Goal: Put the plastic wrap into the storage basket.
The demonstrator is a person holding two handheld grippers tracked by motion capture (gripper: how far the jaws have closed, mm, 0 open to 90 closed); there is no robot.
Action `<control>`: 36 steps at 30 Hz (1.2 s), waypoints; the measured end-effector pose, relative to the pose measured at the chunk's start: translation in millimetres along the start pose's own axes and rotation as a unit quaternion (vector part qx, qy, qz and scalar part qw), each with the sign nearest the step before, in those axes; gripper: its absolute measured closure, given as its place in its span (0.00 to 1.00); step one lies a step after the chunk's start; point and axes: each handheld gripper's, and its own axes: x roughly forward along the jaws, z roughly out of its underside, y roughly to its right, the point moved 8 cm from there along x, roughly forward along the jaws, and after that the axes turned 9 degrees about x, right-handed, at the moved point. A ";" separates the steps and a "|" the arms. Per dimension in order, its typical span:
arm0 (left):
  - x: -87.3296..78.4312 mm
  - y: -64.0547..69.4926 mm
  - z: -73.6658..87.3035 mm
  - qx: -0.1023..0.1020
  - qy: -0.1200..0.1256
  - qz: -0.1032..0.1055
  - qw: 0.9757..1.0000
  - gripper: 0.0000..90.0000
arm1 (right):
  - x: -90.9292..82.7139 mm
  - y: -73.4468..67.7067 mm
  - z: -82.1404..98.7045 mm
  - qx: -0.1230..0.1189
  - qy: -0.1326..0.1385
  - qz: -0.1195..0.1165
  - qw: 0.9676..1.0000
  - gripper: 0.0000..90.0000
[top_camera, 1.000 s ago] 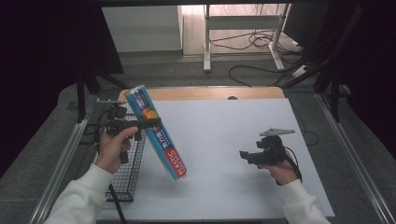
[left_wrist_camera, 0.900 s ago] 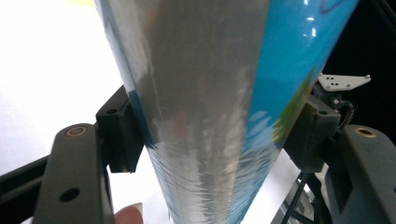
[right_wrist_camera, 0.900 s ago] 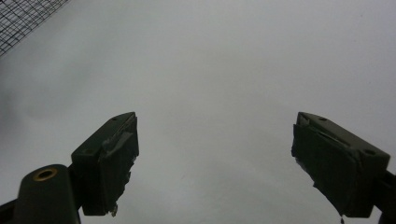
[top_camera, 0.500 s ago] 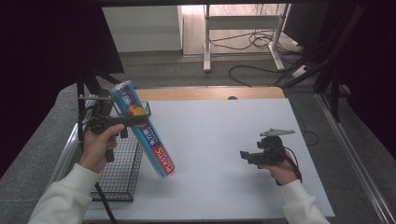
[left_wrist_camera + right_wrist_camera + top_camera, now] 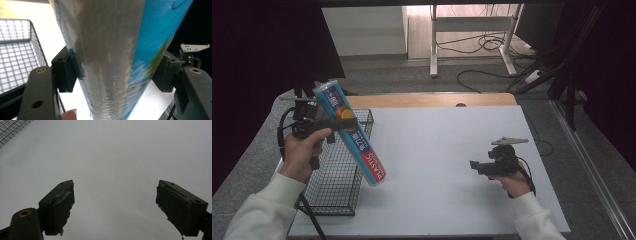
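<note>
Gripper (image 5: 343,123) on the left clamps the long blue tube (image 5: 351,134) about a third of the way down from its top, its jaws pressed against both sides of the tube. In the left gripper view that gripper (image 5: 113,71) has a black pad on each flank of the tube (image 5: 110,55), whose silvery wrap and blue printed label run up between them.

Going from big to small: the white tabletop (image 5: 447,160) spreads across the middle of the high view, with a strip of bare wood along its far edge. On its left side stands a black wire basket (image 5: 334,185), open at the top. The tube hangs tilted in the air over the basket's right rim, its clear-capped top toward the far left and its lower end pointing down over the tabletop just beside the basket. The basket's mesh (image 5: 17,50) lies below left of the tube in the left gripper view.

Well apart, on the right, the other gripper (image 5: 477,165) rests low on the tabletop in the person's right hand (image 5: 512,180). Its jaws are spread wide around nothing, with bare white tabletop (image 5: 112,157) between them.
</note>
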 end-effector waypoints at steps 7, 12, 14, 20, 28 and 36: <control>-27.8 -6.0 -7.2 0.007 0.001 -0.028 1.000 0.36 | 0.2 0.9 -0.5 0.002 0.002 0.001 1.000 0.17; -51.1 -17.0 -5.1 0.004 0.002 -0.052 0.999 0.36 | 1.2 -0.4 -2.0 -0.001 0.003 0.001 1.000 0.17; -56.0 -20.1 -4.3 0.005 0.003 -0.058 0.998 0.36 | 1.1 -0.6 -1.8 0.000 0.002 0.001 1.000 0.17; -69.2 -38.9 5.6 -0.001 -0.010 -0.087 0.996 0.36 | 0.6 2.3 -1.9 0.004 0.003 0.006 1.000 0.17; -55.1 -57.6 27.3 -0.012 -0.028 -0.100 0.995 0.36 | 0.8 3.5 -3.6 0.004 0.007 0.007 1.000 0.17; -47.8 -61.7 38.8 -0.016 -0.043 -0.097 0.994 0.36 | 0.1 5.1 -3.1 0.007 0.009 0.011 1.000 0.17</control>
